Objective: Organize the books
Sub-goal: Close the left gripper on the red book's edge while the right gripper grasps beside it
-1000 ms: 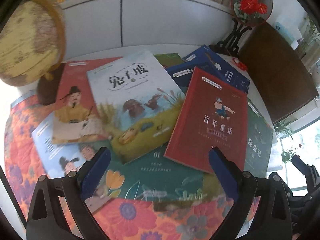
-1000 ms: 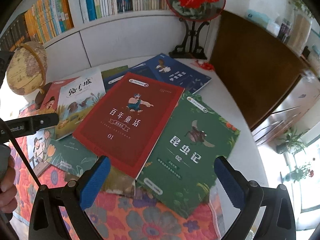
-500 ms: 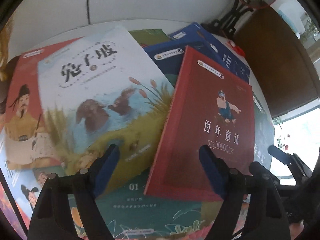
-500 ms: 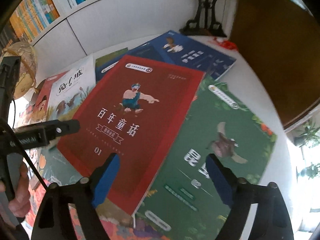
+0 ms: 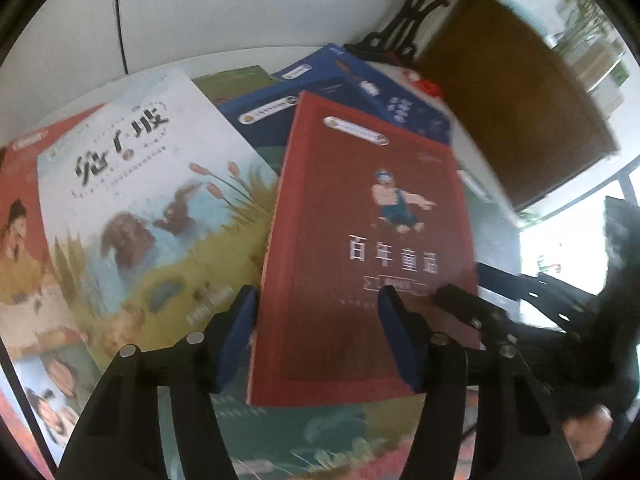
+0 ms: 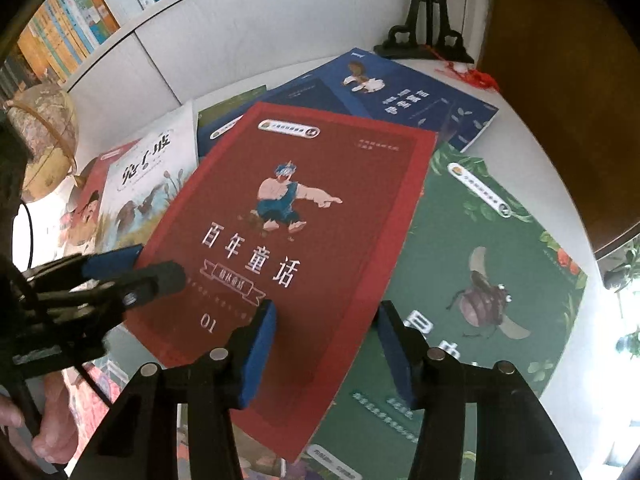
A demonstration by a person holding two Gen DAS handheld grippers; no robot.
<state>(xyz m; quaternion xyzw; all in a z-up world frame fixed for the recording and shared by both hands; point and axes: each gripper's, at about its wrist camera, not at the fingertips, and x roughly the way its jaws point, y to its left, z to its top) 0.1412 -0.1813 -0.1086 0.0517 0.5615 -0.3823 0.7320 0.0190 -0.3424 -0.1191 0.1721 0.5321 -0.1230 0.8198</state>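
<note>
Red book [image 6: 304,216] between spread jaws of left gripper [image 5: 320,320] and right gripper [image 6: 326,340].

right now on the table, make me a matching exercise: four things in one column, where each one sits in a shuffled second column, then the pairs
Things:
1. red book
2. green beetle book
3. blue book
4. globe

Places:
A. far side of the pile, by the black stand
B. on top of the pile, both grippers at its near corners
C. far left, beside the books
D. partly under the red book, on its right

Pairs: 1-B, 2-D, 3-A, 4-C
</note>
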